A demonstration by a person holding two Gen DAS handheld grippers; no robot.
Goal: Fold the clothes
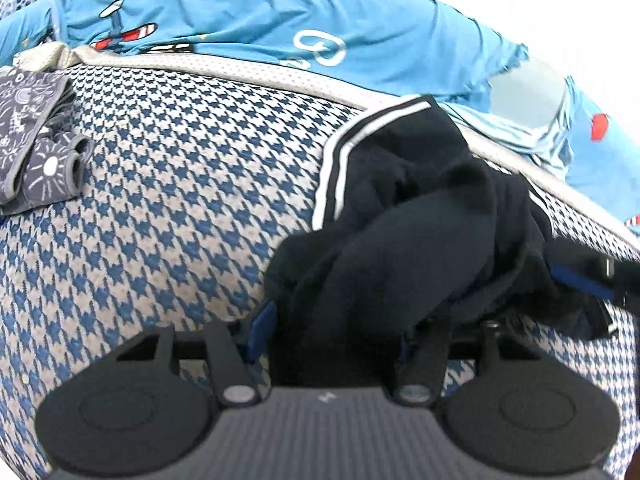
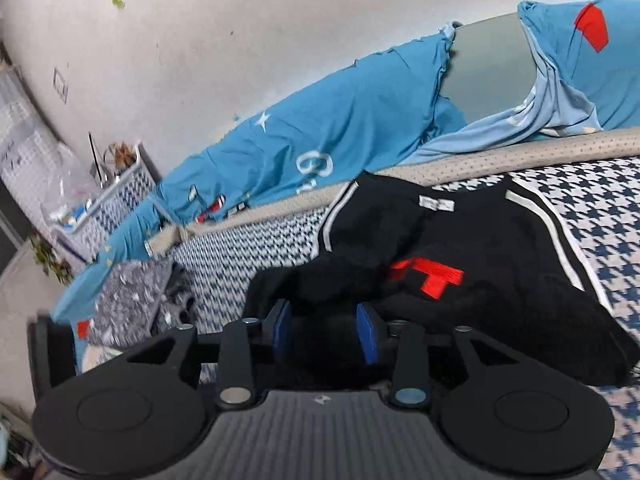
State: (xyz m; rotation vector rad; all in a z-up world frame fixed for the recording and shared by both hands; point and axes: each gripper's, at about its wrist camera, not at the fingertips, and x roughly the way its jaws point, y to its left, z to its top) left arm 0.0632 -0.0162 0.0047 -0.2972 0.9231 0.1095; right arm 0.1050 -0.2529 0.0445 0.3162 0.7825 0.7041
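You hold both tongs low over a bed [image 1: 152, 184] covered in a blue-and-white houndstooth spread, where a black garment [image 1: 420, 208] with white side stripes lies bunched near the bed's far edge. In the left wrist view, your left tongs [image 1: 336, 320] sit with the black cloth heaped between their blue-padded fingers [image 1: 262, 326]; only one pad shows clearly, the other is buried under the fabric, so you cannot tell whether they grip the cloth or merely straddle it. At the right edge of that view, your right tongs [image 1: 600, 276] reach in dark and blurred against the same garment. In the right wrist view, the right tongs [image 2: 326, 332] stand partly open, their two blue pads [image 2: 368, 334] set apart with a fold of the black garment [image 2: 460, 248] lying between them; whether the pads press the cloth cannot be told. A red block-shaped emblem [image 2: 430, 278] shows on the garment just beyond the fingers, and a small white label [image 2: 436, 203] sits at its far hem. A grey patterned garment [image 1: 36, 136] lies well apart on the spread to the left. A blue printed quilt [image 2: 320, 136] is piled along the far side of the bed against a pale wall [image 2: 240, 32], with a white perforated basket [image 2: 120, 196] beyond the bed's far corner.
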